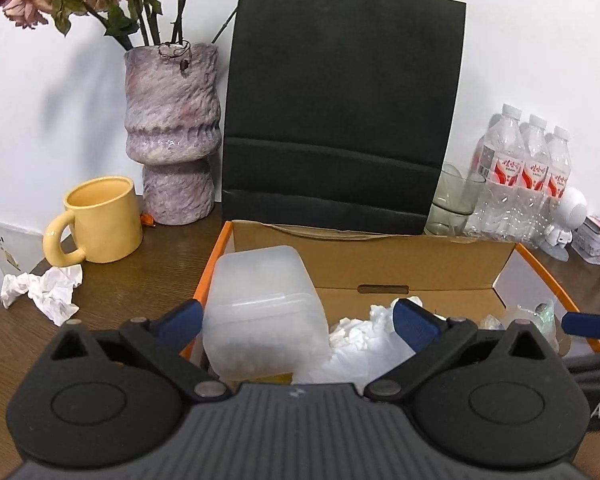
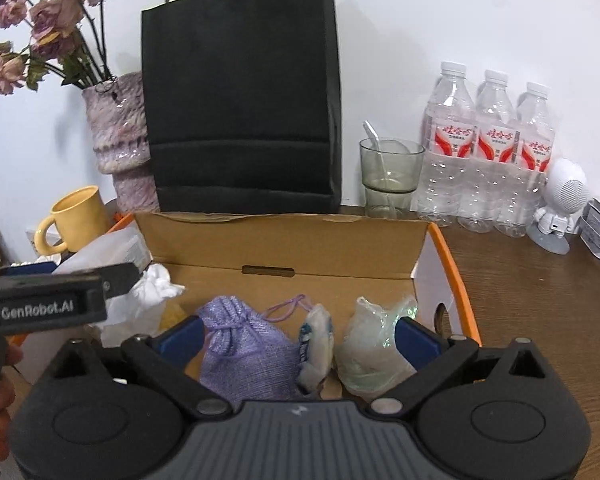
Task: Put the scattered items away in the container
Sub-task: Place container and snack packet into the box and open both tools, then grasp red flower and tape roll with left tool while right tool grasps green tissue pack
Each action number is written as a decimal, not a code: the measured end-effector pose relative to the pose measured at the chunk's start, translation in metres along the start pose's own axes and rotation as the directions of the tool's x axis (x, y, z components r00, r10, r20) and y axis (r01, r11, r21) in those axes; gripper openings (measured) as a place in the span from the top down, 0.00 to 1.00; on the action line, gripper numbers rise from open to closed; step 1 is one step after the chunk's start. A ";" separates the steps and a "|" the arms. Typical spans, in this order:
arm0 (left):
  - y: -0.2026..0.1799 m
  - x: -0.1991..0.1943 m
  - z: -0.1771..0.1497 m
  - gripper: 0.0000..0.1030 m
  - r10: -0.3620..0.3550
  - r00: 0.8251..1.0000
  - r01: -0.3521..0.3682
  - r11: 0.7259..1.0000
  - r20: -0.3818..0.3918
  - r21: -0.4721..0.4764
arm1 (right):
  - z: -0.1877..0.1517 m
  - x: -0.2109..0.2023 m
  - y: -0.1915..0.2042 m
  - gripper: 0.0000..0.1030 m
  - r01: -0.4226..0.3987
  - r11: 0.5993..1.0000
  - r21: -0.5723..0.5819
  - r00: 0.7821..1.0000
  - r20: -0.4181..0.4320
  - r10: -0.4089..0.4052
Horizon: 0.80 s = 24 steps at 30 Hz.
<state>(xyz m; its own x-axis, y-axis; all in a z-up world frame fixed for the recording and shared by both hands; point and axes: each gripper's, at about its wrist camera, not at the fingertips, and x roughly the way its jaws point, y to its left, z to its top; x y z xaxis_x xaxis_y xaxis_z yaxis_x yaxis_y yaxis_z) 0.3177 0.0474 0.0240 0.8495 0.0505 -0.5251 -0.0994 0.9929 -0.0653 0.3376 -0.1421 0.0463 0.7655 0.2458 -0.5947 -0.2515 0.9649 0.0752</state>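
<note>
Both grippers are angled downward over the open cardboard box (image 2: 284,240) on the wooden counter (image 2: 540,280). The left gripper (image 1: 296,322) is seen with fingers spread wide; a translucent plastic container (image 1: 260,312) stands between them, untouched by either pad, beside crumpled white tissue (image 1: 360,340) in the box. The right gripper (image 2: 296,338) is likewise fully spread, nothing gripped; below it one lilac woven drawstring pouch (image 2: 244,352), one small wrapped packet (image 2: 316,348) and one crinkled clear bag (image 2: 372,352) are counted inside the box. One crumpled paper (image 1: 44,292) lies outside on the counter near one yellow mug (image 1: 100,220). Three water bottles (image 2: 492,152) are lined up behind.
</note>
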 end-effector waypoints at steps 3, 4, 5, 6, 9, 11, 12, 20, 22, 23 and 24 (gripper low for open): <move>-0.001 -0.001 0.000 0.00 0.001 1.000 -0.001 1.000 -0.002 0.005 | 0.000 0.002 -0.003 0.01 0.006 1.000 0.015 1.000 -0.008 -0.006; -0.001 -0.001 0.000 0.00 0.001 1.000 -0.001 1.000 -0.002 0.005 | 0.000 0.003 -0.003 0.01 0.007 1.000 0.017 1.000 -0.009 -0.007; -0.001 -0.001 0.000 0.00 0.003 1.000 -0.003 1.000 -0.003 0.005 | 0.000 0.003 -0.004 0.01 0.009 1.000 0.018 1.000 -0.010 -0.008; -0.002 -0.001 0.000 0.00 0.004 1.000 -0.004 1.000 -0.004 0.004 | 0.000 0.003 -0.004 0.01 0.010 1.000 0.019 1.000 -0.011 -0.010; -0.002 -0.003 0.000 0.00 0.002 1.000 -0.002 1.000 -0.002 0.006 | 0.000 0.002 -0.004 0.01 0.008 1.000 0.017 1.000 -0.010 -0.008; -0.001 -0.006 0.000 0.00 0.002 1.000 -0.002 1.000 0.004 0.008 | 0.000 0.002 -0.005 0.01 0.008 1.000 0.016 1.000 -0.008 -0.008; -0.001 -0.008 0.000 0.00 0.003 1.000 -0.003 1.000 0.008 0.009 | 0.001 0.001 -0.005 0.01 0.008 1.000 0.016 1.000 -0.008 -0.008; 0.009 -0.040 -0.007 0.00 0.004 0.999 -0.004 1.000 0.042 -0.004 | -0.002 -0.026 -0.002 0.01 0.004 1.000 0.024 1.000 0.030 -0.005; 0.013 -0.052 -0.011 0.00 0.006 0.999 -0.006 1.000 0.052 -0.003 | -0.005 -0.040 -0.002 0.01 0.003 1.000 0.029 0.999 0.049 -0.005; 0.015 -0.058 -0.014 0.00 0.005 0.998 -0.005 1.000 0.055 -0.004 | -0.007 -0.046 -0.002 0.01 0.001 1.000 0.031 0.998 0.056 -0.003; 0.017 -0.064 -0.016 0.00 0.005 0.998 -0.005 1.000 0.056 -0.005 | -0.009 -0.053 -0.001 0.01 0.000 0.999 0.032 0.998 0.063 -0.002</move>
<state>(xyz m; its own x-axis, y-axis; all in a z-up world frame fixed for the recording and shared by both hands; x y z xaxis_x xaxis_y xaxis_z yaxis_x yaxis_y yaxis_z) 0.2535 0.0598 0.0424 0.8766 0.0615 -0.4774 -0.1063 0.9921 -0.0673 0.2922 -0.1573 0.0704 0.8017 0.2491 -0.5433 -0.2325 0.9674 0.1005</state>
